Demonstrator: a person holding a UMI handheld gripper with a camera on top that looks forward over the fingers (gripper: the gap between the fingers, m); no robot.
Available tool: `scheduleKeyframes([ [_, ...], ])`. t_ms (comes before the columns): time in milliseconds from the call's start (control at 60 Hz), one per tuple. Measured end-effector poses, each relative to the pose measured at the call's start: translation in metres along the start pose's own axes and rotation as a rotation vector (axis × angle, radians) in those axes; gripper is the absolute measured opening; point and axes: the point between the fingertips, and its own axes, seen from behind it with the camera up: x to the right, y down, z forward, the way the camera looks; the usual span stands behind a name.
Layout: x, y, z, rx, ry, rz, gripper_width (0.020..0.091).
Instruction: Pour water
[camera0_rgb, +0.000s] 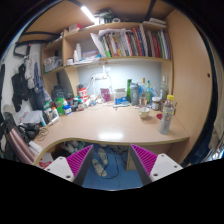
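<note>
A ceiling lamp (88, 14) above the bookshelf (128, 42) is the brightest source and burns out to plain white. Below the bookshelf the wall glows pale, and a soft glare patch lies on the desk (105, 125) beneath it. To the left of the bookshelf the hanging clothes (18, 88) sink into shadow. Wide-angle distortion bows the bookshelf's boards and the desk's front edge. Small items on the desk look soft. The gripper (111, 161) fingers, apart, are evenly lit.

- A curved wooden tabletop (100, 125) carries clutter along its back.
- A shelf (115, 60) above it holds a row of books (125, 43).
- A ceiling light (90, 14) glows overhead.
</note>
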Motion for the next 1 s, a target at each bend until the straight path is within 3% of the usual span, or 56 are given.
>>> scheduleKeyframes([
  [283, -0.021, -0.002, -0.015, 0.037, 0.067, -0.010, 0.0821],
  [467, 0.000, -0.007, -0.013, 0.055, 0.124, -0.013, 0.0821],
  [717, 0.102, -0.025, 0.030, 0.099, 0.232, 0.038, 0.0820],
  [1000, 0.259, -0.051, 0.156, 0.188, 0.329, 0.067, 0.0817],
])
